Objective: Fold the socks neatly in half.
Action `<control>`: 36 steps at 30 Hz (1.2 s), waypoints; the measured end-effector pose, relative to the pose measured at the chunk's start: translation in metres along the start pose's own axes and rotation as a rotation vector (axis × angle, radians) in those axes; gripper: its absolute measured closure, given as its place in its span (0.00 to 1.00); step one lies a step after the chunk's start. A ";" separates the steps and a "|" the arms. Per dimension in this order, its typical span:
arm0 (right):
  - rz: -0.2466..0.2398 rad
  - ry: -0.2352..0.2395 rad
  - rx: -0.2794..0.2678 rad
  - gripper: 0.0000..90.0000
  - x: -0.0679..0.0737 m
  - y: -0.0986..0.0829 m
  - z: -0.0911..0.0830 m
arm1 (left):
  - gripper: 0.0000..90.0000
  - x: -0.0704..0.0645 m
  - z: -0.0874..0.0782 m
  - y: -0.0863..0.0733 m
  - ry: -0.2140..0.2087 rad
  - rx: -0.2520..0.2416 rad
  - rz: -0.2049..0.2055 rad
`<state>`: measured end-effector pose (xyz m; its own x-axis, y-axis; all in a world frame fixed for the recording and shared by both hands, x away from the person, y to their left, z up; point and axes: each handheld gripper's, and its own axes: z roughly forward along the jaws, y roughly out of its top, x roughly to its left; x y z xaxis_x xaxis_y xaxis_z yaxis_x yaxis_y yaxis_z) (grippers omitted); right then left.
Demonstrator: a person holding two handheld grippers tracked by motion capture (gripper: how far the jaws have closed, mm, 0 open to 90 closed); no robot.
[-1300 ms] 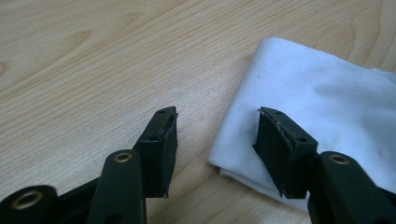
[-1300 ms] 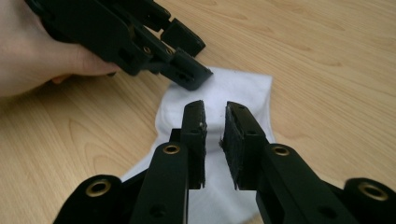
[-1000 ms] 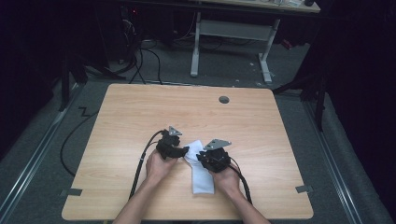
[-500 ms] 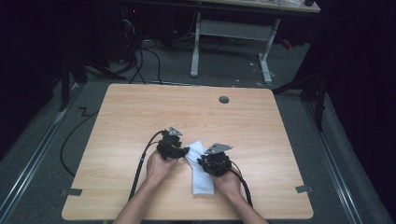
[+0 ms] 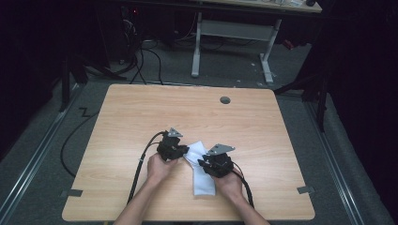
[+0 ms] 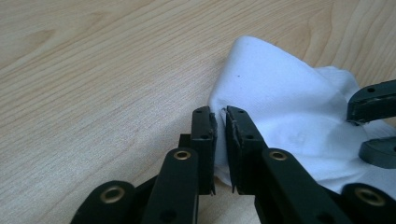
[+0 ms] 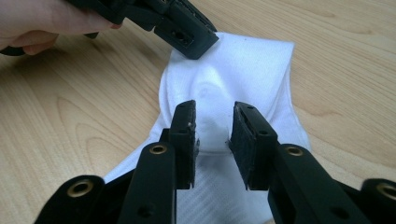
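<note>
Compared with a second ago, the right gripper [image 5: 202, 163] has drifted a little toward the person and to the right along the white cloth [image 5: 201, 176], while the left gripper [image 5: 184, 152] has hardly moved from the cloth's far end — a small change, and it suggests the two are stretching or folding the fabric between them rather than carrying it anywhere. In the left gripper view the left gripper [image 6: 220, 122] has its jaws clenched on an edge of the white cloth [image 6: 285, 98], the fabric rising in a raised peak beyond the pads. In the right gripper view the right gripper [image 7: 214, 122] straddles a bunched ridge in the middle of the white cloth [image 7: 243, 65]; a gap remains between the jaws, with cloth between them, so I cannot tell whether it truly grips or merely brackets the fold. The cloth lies on the wooden table [image 5: 141, 117], near the person's edge and between the two hands. Counted: one cloth, two grippers, one table, and one round dark grommet hole [image 5: 225, 100] near the table's far edge
</note>
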<state>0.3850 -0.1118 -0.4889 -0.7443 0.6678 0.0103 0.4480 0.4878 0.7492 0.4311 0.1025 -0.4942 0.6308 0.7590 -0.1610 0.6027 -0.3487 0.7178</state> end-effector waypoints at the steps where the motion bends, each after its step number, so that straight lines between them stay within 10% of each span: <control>1: 0.000 0.003 -0.004 0.77 0.000 0.000 -0.001 | 0.92 0.000 -0.001 0.000 0.000 -0.003 0.004; 22: -0.006 -0.022 0.030 0.79 0.002 0.008 0.016 | 0.95 -0.004 -0.035 0.015 -0.070 -0.180 0.024; 36: -0.033 -0.017 -0.006 0.76 0.004 0.013 0.021 | 0.95 -0.004 -0.042 -0.005 -0.073 -0.189 0.063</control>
<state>0.3979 -0.0907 -0.4931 -0.7501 0.6608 -0.0255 0.4205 0.5065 0.7528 0.4052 0.1243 -0.4685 0.7024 0.6945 -0.1559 0.4629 -0.2793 0.8412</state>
